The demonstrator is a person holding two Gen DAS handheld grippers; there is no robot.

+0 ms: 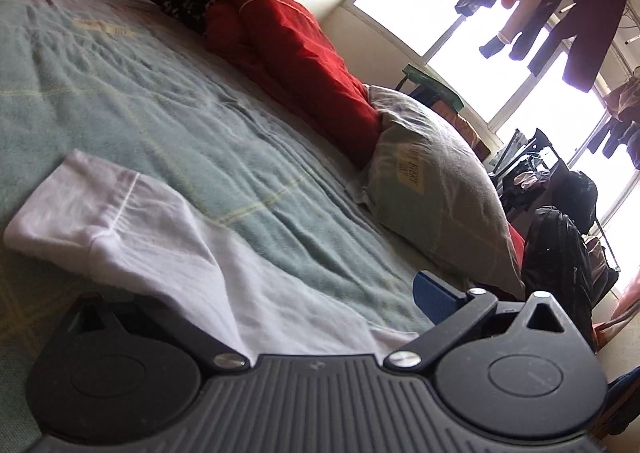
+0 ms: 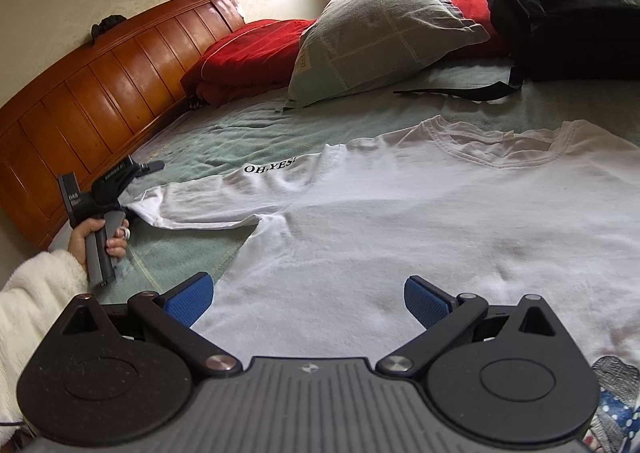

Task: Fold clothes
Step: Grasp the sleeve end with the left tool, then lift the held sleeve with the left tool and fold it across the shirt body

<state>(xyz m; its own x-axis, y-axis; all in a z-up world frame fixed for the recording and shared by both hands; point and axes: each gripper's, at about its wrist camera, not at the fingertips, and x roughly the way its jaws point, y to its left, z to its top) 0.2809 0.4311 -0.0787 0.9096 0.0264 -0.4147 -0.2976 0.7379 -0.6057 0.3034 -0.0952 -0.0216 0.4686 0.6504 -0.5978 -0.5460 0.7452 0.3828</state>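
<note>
A white long-sleeved shirt (image 2: 400, 213) lies flat, front up, on the green blanket (image 2: 248, 129), with "OH.YES!" (image 2: 270, 167) printed by the shoulder. My right gripper (image 2: 308, 293) is open low over the shirt's body, its blue pads (image 2: 426, 299) spread wide. The shirt's sleeve (image 2: 208, 201) stretches out to the left. My left gripper (image 1: 308, 293) is open at the sleeve's end. The sleeve (image 1: 132, 221) drapes over and hides its left finger, and only the right blue pad (image 1: 436, 293) shows. A hand (image 2: 86, 237) in a white fluffy sleeve holds that gripper.
A grey-green pillow (image 2: 376, 33) and red quilt (image 2: 248, 53) lie along the far side of the bed. A black backpack (image 2: 560, 1) sits at the far right. The wooden headboard (image 2: 80, 93) runs along the left. Patterned cloth (image 2: 616, 405) lies near right. Clothes (image 1: 560, 13) hang by the window.
</note>
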